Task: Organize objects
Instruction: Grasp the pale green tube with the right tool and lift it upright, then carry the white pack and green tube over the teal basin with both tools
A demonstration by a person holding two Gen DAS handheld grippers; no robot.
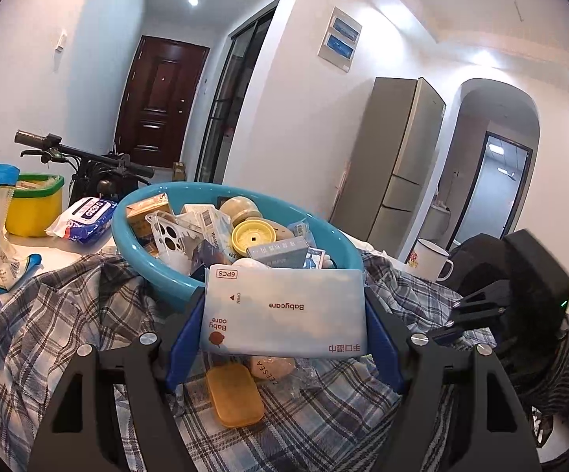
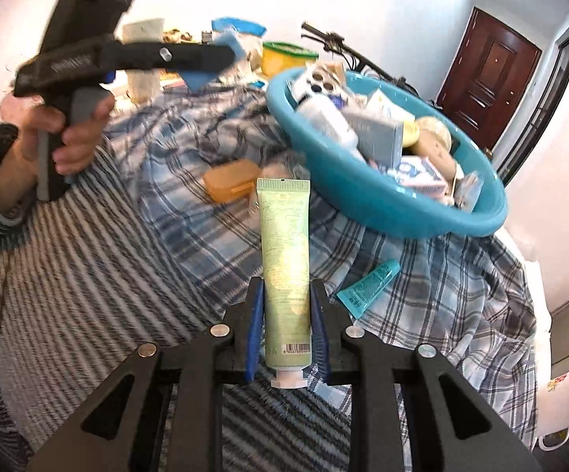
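Left wrist view: the blue bowl point(image 1: 158, 271) is already full. The left gripper point(image 1: 284, 310) holds a wipes pack point(image 1: 284, 306) near it. The right gripper point(image 2: 286, 314) pinches a green tube point(image 2: 284, 259). An orange case point(image 2: 229, 184) and teal tube point(image 2: 367, 287) wait on the plaid cloth point(image 2: 422, 314).

I see the basin point(image 1: 146, 259) sitting on the plaid cloth point(image 1: 68, 314), packed with boxes. Wipes pack point(image 1: 284, 310) sits between left claw point(image 1: 284, 338) pads, just before basin. Soap case point(image 1: 235, 401) on cloth below it. Mug point(image 1: 431, 257) right of basin; small tube point(image 2: 367, 287) on cloth right of the tube point(image 2: 286, 275) in right claw point(image 2: 286, 326).
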